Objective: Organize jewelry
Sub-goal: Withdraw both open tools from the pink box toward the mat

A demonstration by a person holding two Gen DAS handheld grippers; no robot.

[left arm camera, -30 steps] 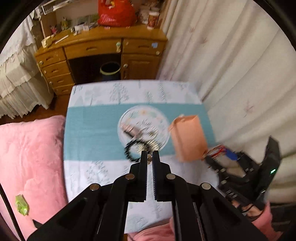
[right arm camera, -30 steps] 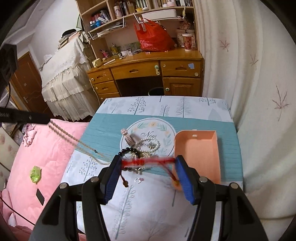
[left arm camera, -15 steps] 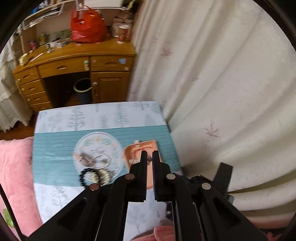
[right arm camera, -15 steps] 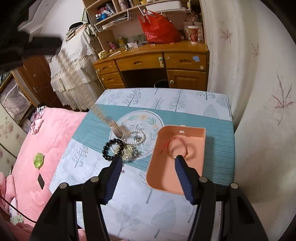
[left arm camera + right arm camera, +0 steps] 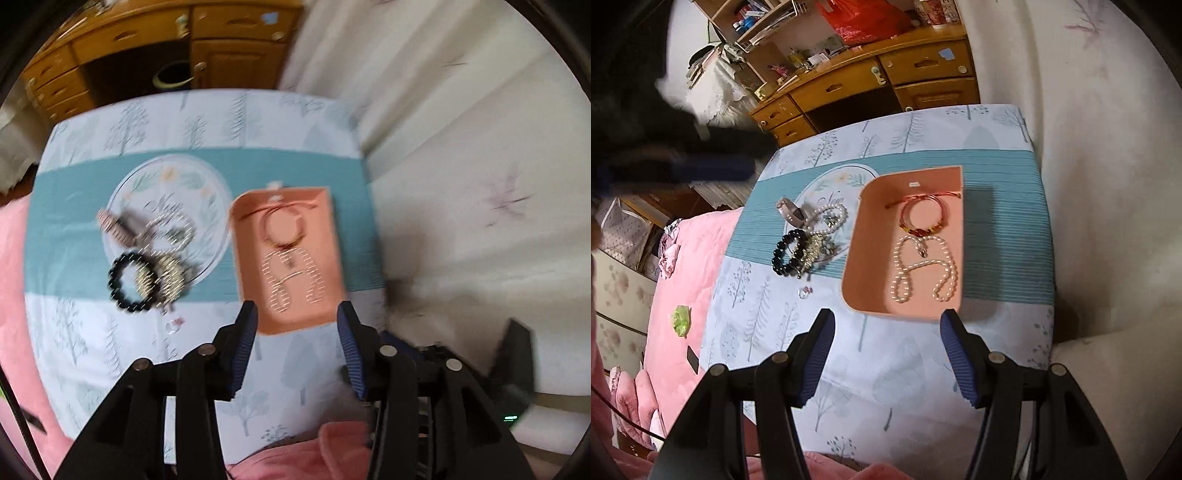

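Jewelry lies in two groups on the patterned tablecloth (image 5: 923, 373). In the right wrist view, the orange tray (image 5: 866, 236) sits at frame centre on the teal band of the cloth. Inside it, a red cord bracelet (image 5: 919, 216) lies toward the tray's upper end, and a white pearl necklace (image 5: 923, 269) lies in loops just below it, touching or nearly touching the bracelet.

Left of the tray, outside it, a second group rests on the round printed emblem of the cloth: a black bead bracelet (image 5: 786, 253), a tangle of gold-toned chain (image 5: 814, 249) against it, a smaller pearl strand (image 5: 833, 218) above, and a small beige banded piece (image 5: 790, 214) at the upper left of the pile. A tiny clear piece (image 5: 805, 291) lies alone on the pale cloth just below the pile.

My left gripper (image 5: 297, 334) hangs over the near end of the tray, lower centre of the left wrist view; its jaws are opening and nothing is between them. That view is motion-blurred.

My right gripper (image 5: 886, 343) stands released, jaws well apart, empty, at the lower centre of its frame, just short of the tray's near edge.

A wooden desk (image 5: 886, 77) fills the upper background; pink bedding (image 5: 683, 280) lies at left.
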